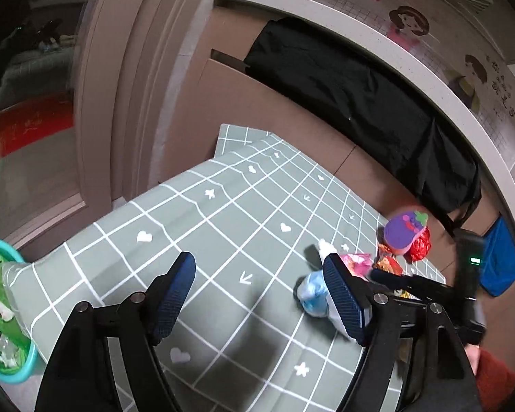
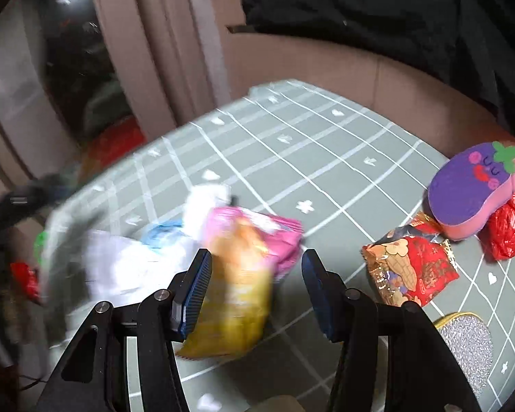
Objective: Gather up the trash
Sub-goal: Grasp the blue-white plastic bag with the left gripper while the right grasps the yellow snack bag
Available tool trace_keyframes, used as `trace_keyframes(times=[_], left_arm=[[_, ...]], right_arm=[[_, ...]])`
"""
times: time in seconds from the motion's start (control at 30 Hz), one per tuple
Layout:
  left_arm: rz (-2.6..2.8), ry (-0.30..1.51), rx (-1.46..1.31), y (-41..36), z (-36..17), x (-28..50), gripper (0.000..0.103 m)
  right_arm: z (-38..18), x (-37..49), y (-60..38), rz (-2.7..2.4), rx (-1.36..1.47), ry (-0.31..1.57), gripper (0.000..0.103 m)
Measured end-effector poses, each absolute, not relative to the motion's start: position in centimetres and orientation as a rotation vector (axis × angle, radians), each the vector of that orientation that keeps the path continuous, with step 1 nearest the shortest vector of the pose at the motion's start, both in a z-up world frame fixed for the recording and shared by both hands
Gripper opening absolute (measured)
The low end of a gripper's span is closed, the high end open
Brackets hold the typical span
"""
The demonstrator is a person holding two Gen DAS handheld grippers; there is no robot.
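In the left wrist view, the left gripper (image 1: pixel 259 297) hangs over a table covered by a grey-green cloth with a white grid and small white hearts and arrows (image 1: pixel 223 213). Its blue-padded jaws stand wide apart with only bare cloth between them. Just beyond the right-hand finger lies a crumpled pale blue and white plastic scrap (image 1: pixel 312 293), partly hidden by that finger. Farther right sit a pink wrapper (image 1: pixel 355 261), an orange-red snack packet (image 1: pixel 388 262), a purple eggplant-shaped sponge with a green stalk (image 1: pixel 405 231) and, touching it behind, a crinkled red plastic bag (image 1: pixel 422 245). At the left edge, below the table, a teal round bin lined with green plastic (image 1: pixel 3 312) holds white paper scraps. A black cloth (image 1: pixel 360 103) hangs over the brown cabinet beyond the table. The right gripper's black body shows at the right edge.

In the right wrist view, heavily blurred on the left, the right gripper (image 2: pixel 257 288) has its jaws partly apart. A yellow-orange snack bag (image 2: pixel 237 295) lies between them, against the left-hand pad; the right-hand pad stands clear of it, so I cannot tell whether it is gripped. Behind it are the pink wrapper (image 2: pixel 285 237) and white and pale blue scraps (image 2: pixel 161 243). To the right lie a red and gold peanut packet (image 2: pixel 412 267), the purple sponge (image 2: pixel 470 189) resting against the red bag (image 2: pixel 510 226), and a silver glittery pad with a gold rim (image 2: pixel 467 346) near the table's edge.
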State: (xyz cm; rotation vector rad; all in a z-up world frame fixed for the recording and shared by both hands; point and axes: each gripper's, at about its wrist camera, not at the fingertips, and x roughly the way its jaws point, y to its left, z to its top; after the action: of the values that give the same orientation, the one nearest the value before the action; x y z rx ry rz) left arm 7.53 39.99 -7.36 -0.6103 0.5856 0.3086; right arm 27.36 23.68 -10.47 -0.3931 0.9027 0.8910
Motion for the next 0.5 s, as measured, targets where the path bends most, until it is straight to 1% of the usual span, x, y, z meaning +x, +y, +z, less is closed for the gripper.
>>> trace_keyframes(times=[0.07,0.23,0.47,0.5], left_arm=[[0.302,0.598,-0.610,39.7,-7.6,7.7,0.077],[0.249,0.643,-0.612,38.6,-8.2,9.2,0.077],[0.311,0.582,-0.606,38.8,-5.9,8.4,0.077],[0.317,0.580,-0.604,39.0,-5.7,8.1,0.077]], right_arm=[[-11.9,28.0,24.2,0.876,-0.410,0.952,0.053],[-11.7,27.5,23.9,0.924,-0.416,0.965,0.053],[-12.2,25.6,25.9,0.956,-0.518,0.898,0.053],[-12.5,25.6,26.4,0.954,-0.540,0.893,0.055]])
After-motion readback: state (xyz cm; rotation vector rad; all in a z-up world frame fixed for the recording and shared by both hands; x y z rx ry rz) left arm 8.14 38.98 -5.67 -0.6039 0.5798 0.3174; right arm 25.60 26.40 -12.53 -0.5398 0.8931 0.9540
